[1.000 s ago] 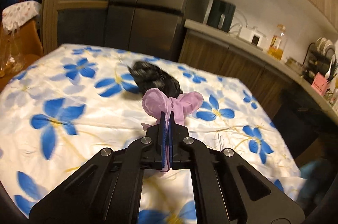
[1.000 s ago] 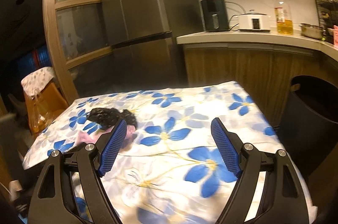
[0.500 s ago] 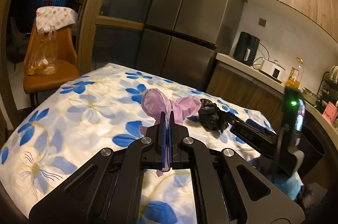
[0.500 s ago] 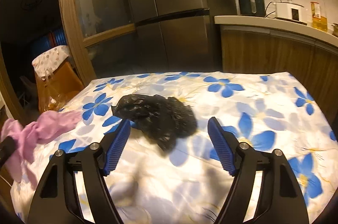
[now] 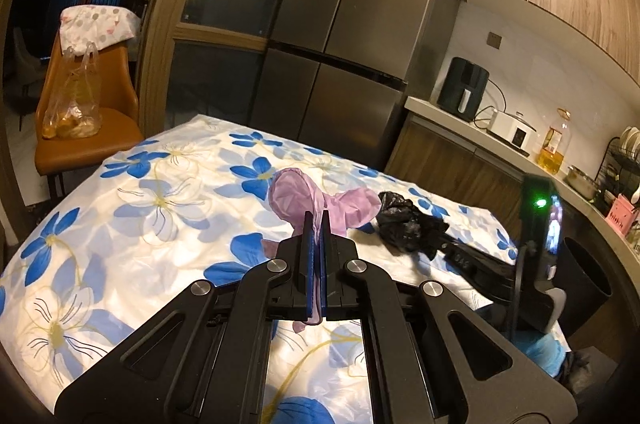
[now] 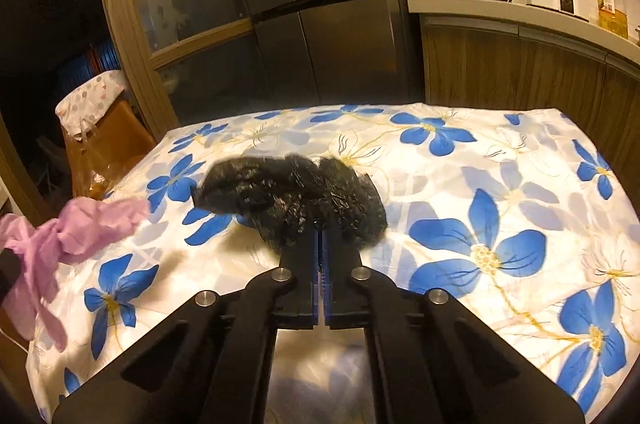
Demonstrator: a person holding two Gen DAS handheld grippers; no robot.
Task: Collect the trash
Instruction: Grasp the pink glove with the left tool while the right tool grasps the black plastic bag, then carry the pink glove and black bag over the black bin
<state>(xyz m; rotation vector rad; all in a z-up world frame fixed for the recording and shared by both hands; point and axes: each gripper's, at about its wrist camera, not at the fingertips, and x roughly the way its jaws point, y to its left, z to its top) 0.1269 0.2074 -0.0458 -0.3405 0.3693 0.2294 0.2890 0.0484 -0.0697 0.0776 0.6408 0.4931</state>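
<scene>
The crumpled black plastic bag (image 6: pixel 296 200) lies mid-table on the blue-flowered tablecloth (image 6: pixel 500 184), its near edge pinched in the right gripper (image 6: pixel 320 244). Beside it, the left gripper (image 5: pixel 316 228) is clamped on a pink plastic bag (image 5: pixel 320 196). A dark bin (image 5: pixel 580 284) stands past the table's right edge; no writing is legible.

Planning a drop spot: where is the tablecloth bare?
Bare: right half of the tablecloth, between the black bag and the counter-side edge; also the far strip toward the fridge. Crowded: left of centre, where the pink bag hangs beside the black one.
</scene>
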